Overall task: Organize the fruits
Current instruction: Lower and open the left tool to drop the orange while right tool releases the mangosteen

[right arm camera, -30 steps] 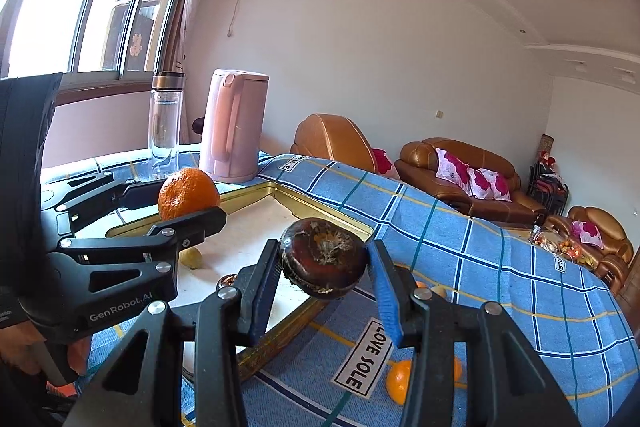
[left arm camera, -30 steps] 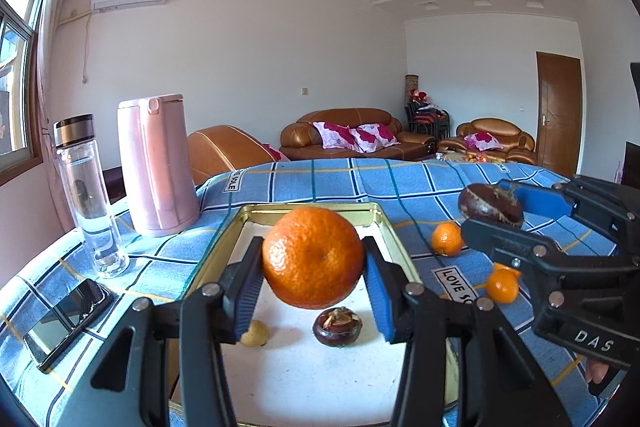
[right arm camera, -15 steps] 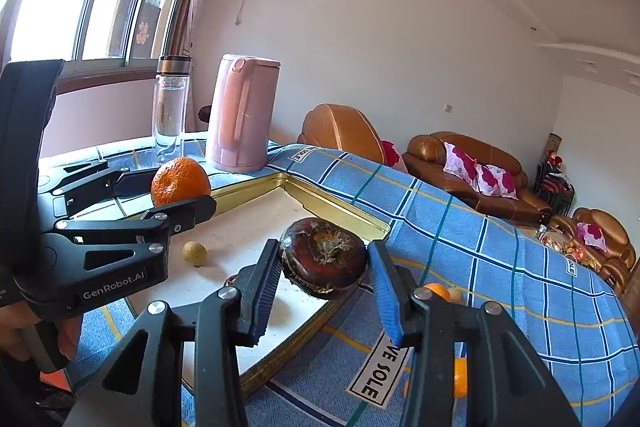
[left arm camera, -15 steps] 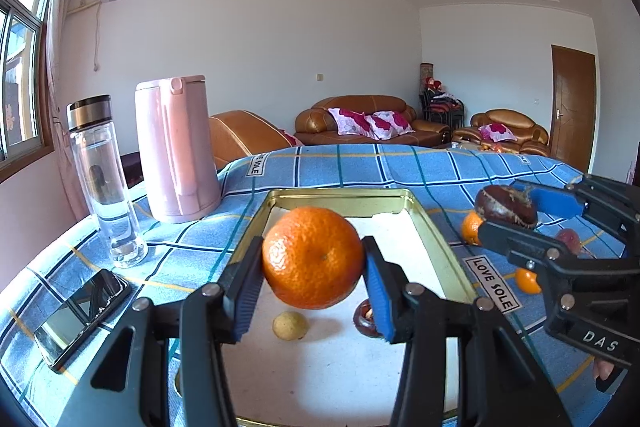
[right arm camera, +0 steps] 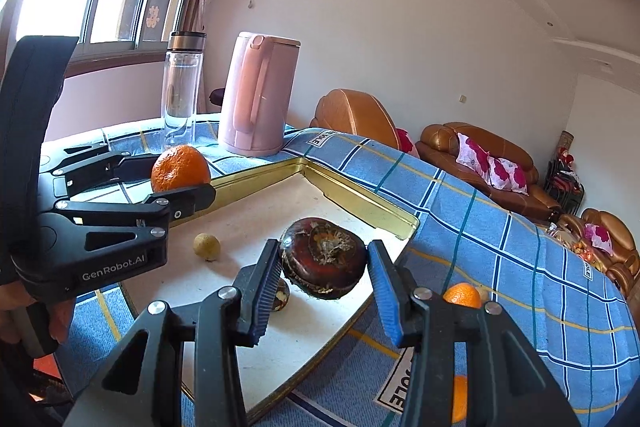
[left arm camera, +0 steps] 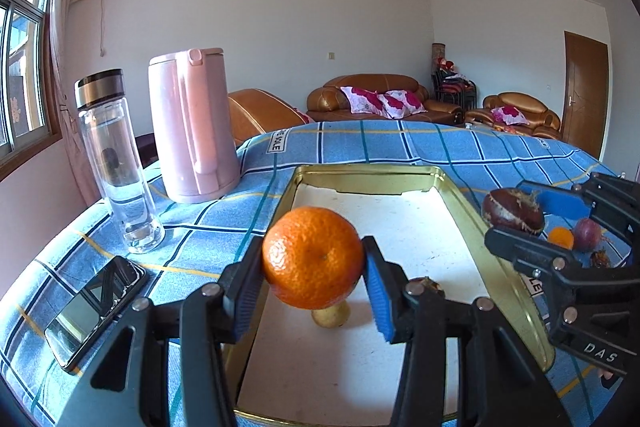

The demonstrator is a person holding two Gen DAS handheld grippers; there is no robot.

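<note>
Left wrist view: the left gripper (left arm camera: 314, 293) has its blue pads pressed against both sides of a mandarin orange (left arm camera: 313, 257), which hangs clear above the tray (left arm camera: 496, 259).
Left gripper, jaws: closed on the mandarin orange; nothing else is between them.
Right wrist view: the right gripper (right arm camera: 323, 291) clamps a dark brown mangosteen (right arm camera: 323, 263) between its blue pads, over the near part of the tray.
Right gripper, jaws: closed on the mangosteen, with both pads in contact.
Tray: a shallow gold-rimmed metal tray with a white floor, lying on the blue plaid tablecloth (left arm camera: 360, 143).
Tray contents: a small yellowish round fruit (right arm camera: 206, 246) rests on the white floor; a second dark fruit (right arm camera: 281, 297) lies just behind the right gripper's left finger and is partly hidden.
Fruit outside the tray: a small orange (right arm camera: 462, 295) sits on the cloth past the tray's right rim; in the left wrist view another small orange (left arm camera: 560, 237) and a purplish fruit (left arm camera: 587, 229) lie there, touching or nearly so.
Relative position of grippers: the left gripper is over the tray's left edge, the right gripper over its right side; the two are apart.
Other items on the table: a pink kettle (left arm camera: 192, 125) and a clear glass bottle (left arm camera: 116, 163) stand upright beyond the tray's left corner, and a phone (left arm camera: 96, 309) lies flat on the cloth near the bottle.
Person: a hand (right arm camera: 24, 311) grips the left gripper's handle at the left edge of the right wrist view.
</note>
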